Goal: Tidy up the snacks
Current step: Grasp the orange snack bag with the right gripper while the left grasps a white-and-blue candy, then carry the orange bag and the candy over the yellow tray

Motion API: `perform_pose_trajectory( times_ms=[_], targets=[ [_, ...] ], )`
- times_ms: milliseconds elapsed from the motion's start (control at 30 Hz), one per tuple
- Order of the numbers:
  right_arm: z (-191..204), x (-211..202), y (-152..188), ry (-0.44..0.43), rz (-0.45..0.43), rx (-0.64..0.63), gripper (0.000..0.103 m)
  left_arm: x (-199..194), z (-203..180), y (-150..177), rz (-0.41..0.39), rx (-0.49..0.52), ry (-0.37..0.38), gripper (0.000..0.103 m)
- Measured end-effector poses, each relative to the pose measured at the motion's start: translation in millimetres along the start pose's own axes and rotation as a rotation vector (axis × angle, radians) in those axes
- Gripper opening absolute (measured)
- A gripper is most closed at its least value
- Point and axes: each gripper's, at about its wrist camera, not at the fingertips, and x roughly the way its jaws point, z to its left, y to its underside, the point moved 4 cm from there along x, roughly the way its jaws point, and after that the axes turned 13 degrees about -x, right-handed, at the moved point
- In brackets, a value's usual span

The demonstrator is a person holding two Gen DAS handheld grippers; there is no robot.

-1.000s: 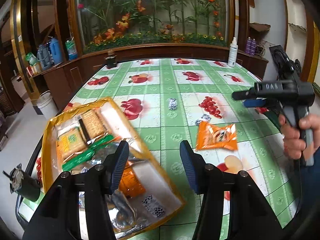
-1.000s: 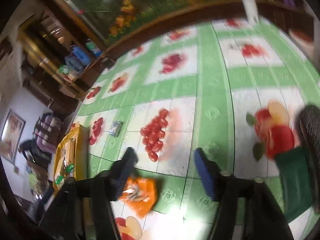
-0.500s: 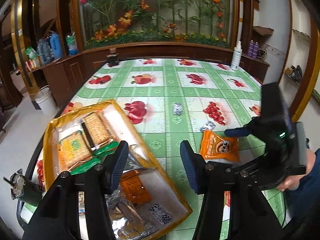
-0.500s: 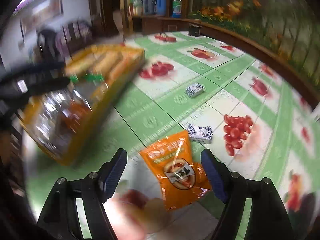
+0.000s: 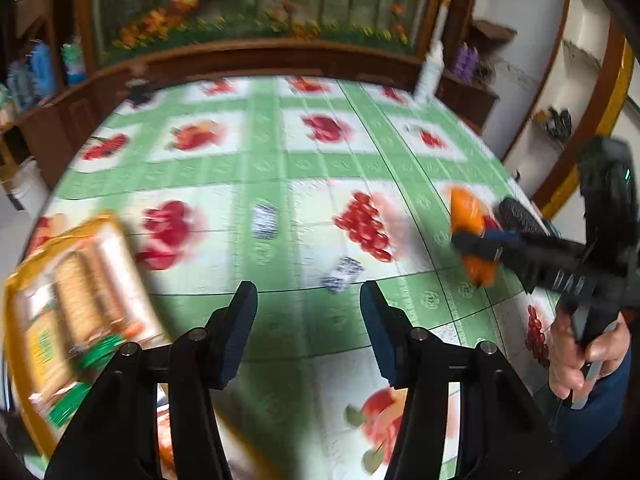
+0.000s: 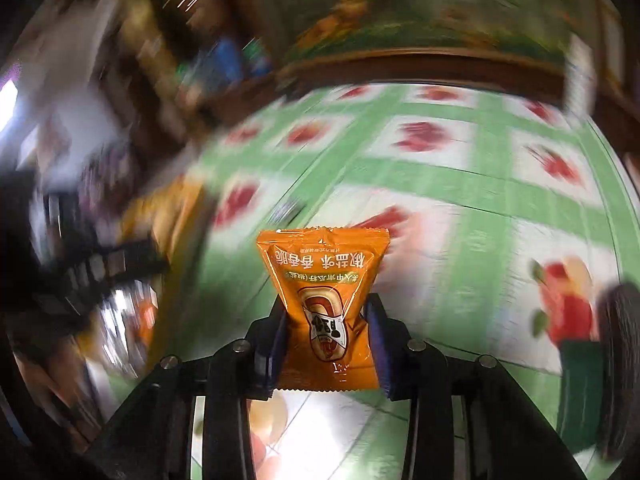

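Above the green-and-white fruit-print tablecloth (image 6: 460,184), the right gripper (image 6: 326,344) has its blue pads (image 6: 276,344) clamped on the lower half of a glossy orange foil snack packet (image 6: 324,276), whose crimped top edge stands out ahead of the fingers, clear of the table. Seen from the left wrist, that same orange packet (image 5: 470,232) hangs in the black right gripper (image 5: 476,240), held by a hand (image 5: 580,352) at the table's right side. The left gripper (image 5: 308,320) stands partly open with nothing between its dark blue pads (image 5: 240,332), over bare cloth. Just beyond its fingertips lies a small black-and-white wrapped sweet (image 5: 342,274), and a second one (image 5: 265,221) lies farther off. At the left edge sits a yellow-rimmed tray (image 5: 24,276) holding crackers and green packets, blurred. A white bottle (image 5: 430,72) stands at the far table edge.
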Motion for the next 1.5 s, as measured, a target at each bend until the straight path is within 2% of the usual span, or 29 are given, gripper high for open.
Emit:
perform_pose_trajectory(
  times_ms=[100, 167, 333, 400, 467, 533, 633, 867, 1167, 1500],
  targets=[
    [-24.8, -0.3, -0.4, 0.003, -0.007, 0.118, 0.038, 27.4, -15.9, -0.9, 0.053, 0.044, -0.009, 0.052],
    [-32.1, -1.2, 0.1, -0.040, -0.012, 0.183, 0.038, 43.1, -21.0, -1.1, 0.074, 0.064, -0.024, 0.052],
    [-28.0, -2.5, -1.4, -0.054, -0.021, 0.180, 0.038, 63.8, -22.5, 3.2, 0.110, 0.072, -0.045, 0.051],
    [-24.5, -1.1, -2.0, -0.060, -0.022, 0.180, 0.038, 69.4, -23.7, 5.5, 0.119, 0.074, -0.050, 0.045],
    [-21.2, 2.7, -2.1, -0.062, -0.023, 0.176, 0.038, 74.9, -24.5, 9.9, 0.127, 0.070, -0.056, 0.029],
    [-20.8, 2.2, -1.4, -0.059, -0.026, 0.177, 0.038, 75.6, -24.8, 10.2, 0.101, 0.078, -0.078, 0.019],
    [-20.3, 1.9, -1.6, -0.053, -0.028, 0.174, 0.038, 73.7, -22.1, 10.7, 0.090, 0.040, -0.078, 0.016],
    [-11.9, 4.2, -1.7, -0.051, -0.024, 0.149, 0.038, 47.6, -22.2, 20.7, 0.043, 0.003, -0.028, 0.016],
    [11.0, 10.5, -0.5, -0.056, -0.013, 0.086, 0.038, -8.7, -6.0, 34.3, -0.060, -0.055, 0.020, 0.016],
    [65.4, 21.0, 2.8, -0.110, -0.001, -0.028, 0.038, -64.2, 52.5, 54.0, -0.180, -0.152, -0.014, 0.017]
  ],
)
